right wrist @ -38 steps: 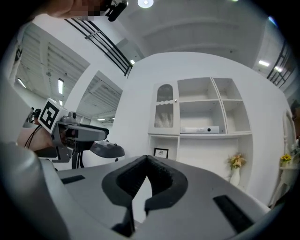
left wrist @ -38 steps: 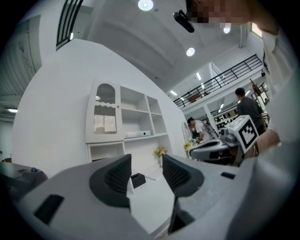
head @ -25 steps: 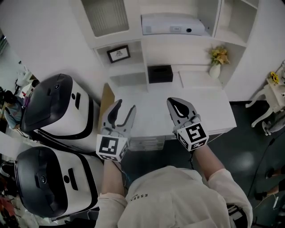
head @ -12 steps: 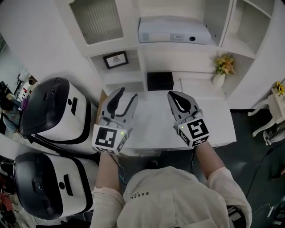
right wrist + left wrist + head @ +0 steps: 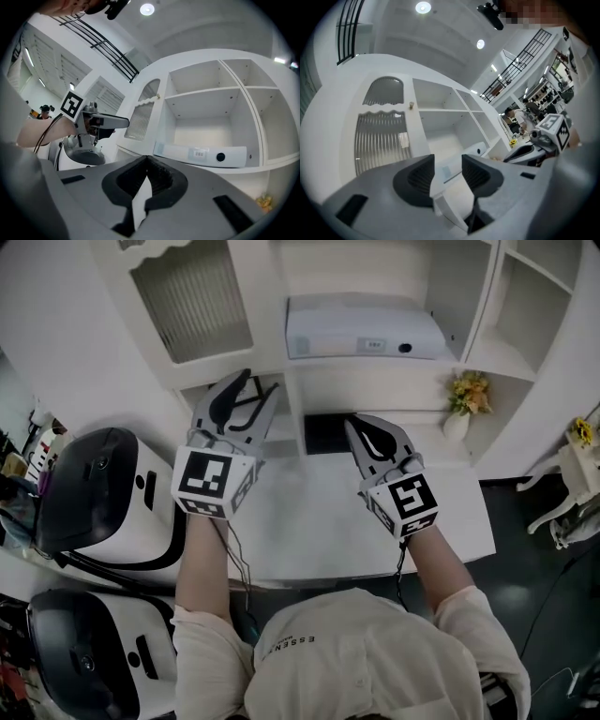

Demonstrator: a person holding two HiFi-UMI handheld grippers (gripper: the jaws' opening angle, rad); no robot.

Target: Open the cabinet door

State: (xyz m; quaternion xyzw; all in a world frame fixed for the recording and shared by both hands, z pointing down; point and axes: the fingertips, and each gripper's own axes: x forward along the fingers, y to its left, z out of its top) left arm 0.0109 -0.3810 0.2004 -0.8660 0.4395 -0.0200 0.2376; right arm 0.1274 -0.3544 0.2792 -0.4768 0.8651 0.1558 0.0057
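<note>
The cabinet door is a white frame with ribbed glass at the upper left of the shelf unit, and it is closed. In the left gripper view the door stands left of the jaws, with a small knob on its right edge. My left gripper is open and empty, just below the door's lower right corner. My right gripper is shut with nothing in it, lower and to the right, over a black box. The right gripper view shows the door and its knob far off.
A white projector-like device lies on the open shelf beside the door. A vase of yellow flowers stands at the right. A white desk is below the grippers. Two large white and black machines stand at the left.
Both grippers have risen and moved forward toward the shelf unit. The left one went further, up to the door's lower corner. The view has tilted up.
</note>
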